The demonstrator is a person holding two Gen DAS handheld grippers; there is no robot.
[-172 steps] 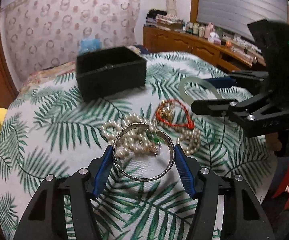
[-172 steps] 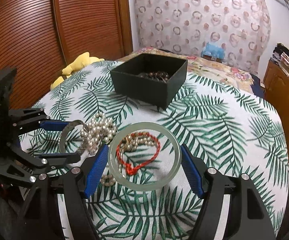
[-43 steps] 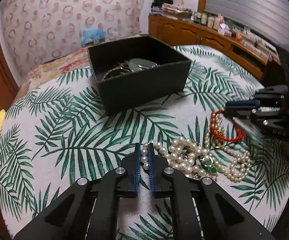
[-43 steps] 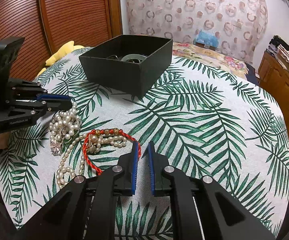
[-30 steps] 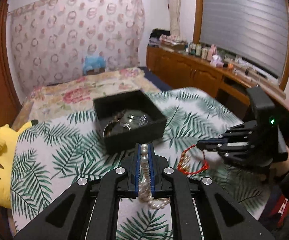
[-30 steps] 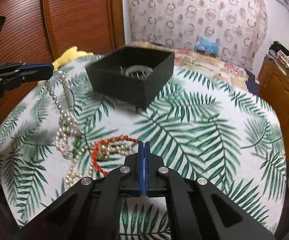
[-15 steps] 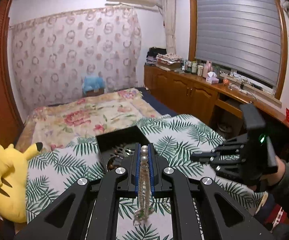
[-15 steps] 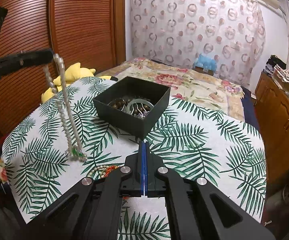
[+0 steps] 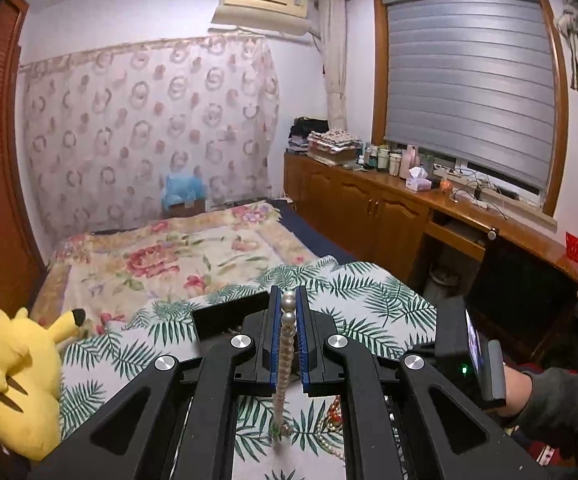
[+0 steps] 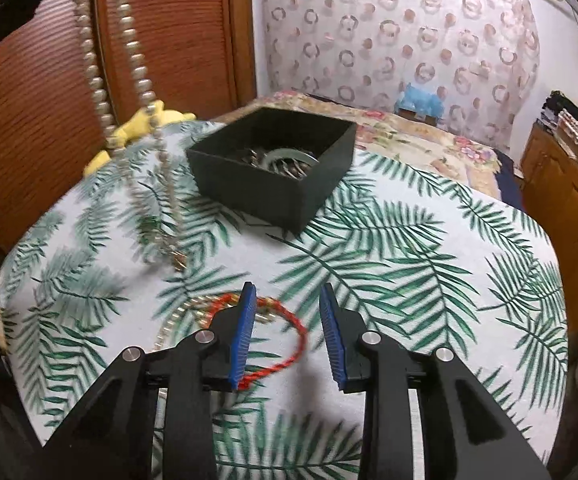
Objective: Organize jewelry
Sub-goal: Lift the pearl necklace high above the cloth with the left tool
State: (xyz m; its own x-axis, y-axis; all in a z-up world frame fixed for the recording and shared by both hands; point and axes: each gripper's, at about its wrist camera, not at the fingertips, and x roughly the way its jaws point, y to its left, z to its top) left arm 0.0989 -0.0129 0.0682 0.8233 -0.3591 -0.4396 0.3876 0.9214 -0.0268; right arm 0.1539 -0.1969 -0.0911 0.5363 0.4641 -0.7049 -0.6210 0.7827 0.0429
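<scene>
— Where's your pearl necklace point(image 9: 285, 354)?
— Pinched in your left gripper point(image 9: 288, 300), dangling toward six o'clock.
— Your right gripper point(image 10: 287, 300)?
— Fingers spread; red bracelet point(image 10: 289, 344) lies under them, box point(image 10: 273, 170) at twelve.

One black box point(image 10: 273, 176), one pearl necklace point(image 10: 129, 92), one red cord bracelet point(image 10: 285, 344), one yellow plush toy point(image 9: 21, 376), one blue plush toy point(image 9: 183, 190) and two tongs point(image 9: 288, 320) point(image 10: 289, 332).

**Pearls up, right claw apart**

I have hoisted my left gripper point(image 9: 288, 300) far above the table, and the pearl necklace point(image 10: 129, 92) it pinches now dangles clear of the cloth. My right gripper point(image 10: 287, 334), closed a moment ago, has spread over the red cord bracelet point(image 10: 285, 344).
</scene>
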